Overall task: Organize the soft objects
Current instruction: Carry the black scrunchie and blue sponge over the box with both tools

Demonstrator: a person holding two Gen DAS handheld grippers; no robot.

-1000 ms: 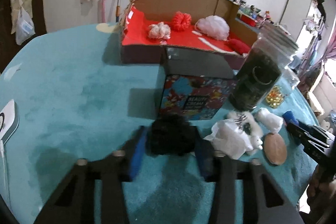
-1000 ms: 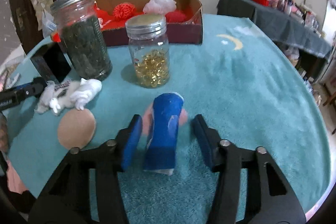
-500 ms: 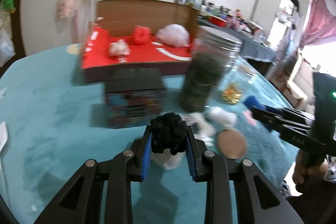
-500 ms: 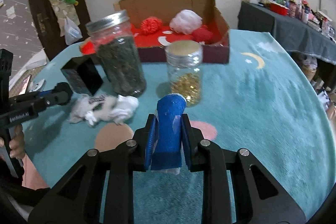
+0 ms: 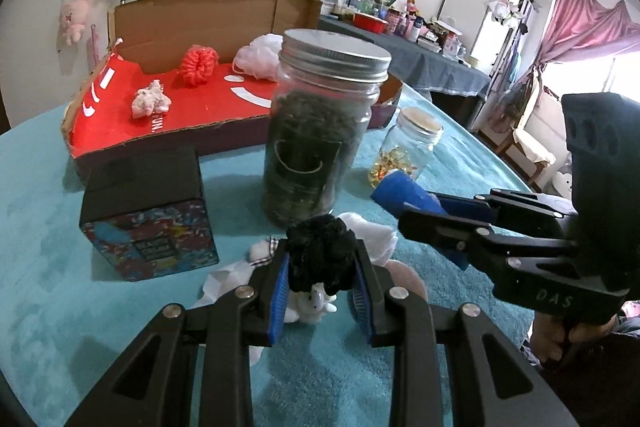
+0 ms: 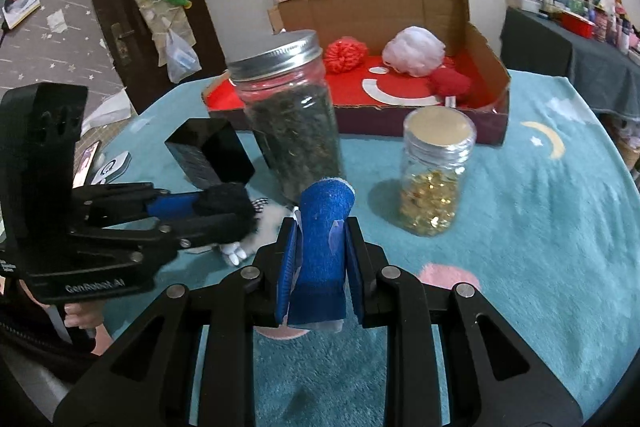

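My left gripper [image 5: 321,269] is shut on a fluffy black scrunchie [image 5: 320,255], lifted above the teal cloth. My right gripper [image 6: 320,247] is shut on a blue soft roll [image 6: 324,227], also raised. Each gripper shows in the other's view: the right one [image 5: 424,211] with the blue roll [image 5: 400,189], the left one [image 6: 216,211] with the black scrunchie [image 6: 226,205]. A white soft toy [image 5: 372,235] lies on the cloth under the left gripper. The open cardboard box [image 5: 192,15] with a red floor holds a red scrunchie [image 5: 199,61], a white puff [image 5: 258,57] and a small pale piece [image 5: 150,101].
A tall jar of dark leaves [image 5: 318,131] and a small jar of gold bits [image 5: 408,151] stand between the grippers and the box. A black patterned box [image 5: 148,211] sits to the left. A tan disc [image 5: 404,277] lies by the toy. A person's hand [image 5: 576,337] grips the right handle.
Both grippers closed on their items, the black scrunchie and the blue roll, and lifted them off the cloth. Both views swung so each gripper now looms larger in the other's view.
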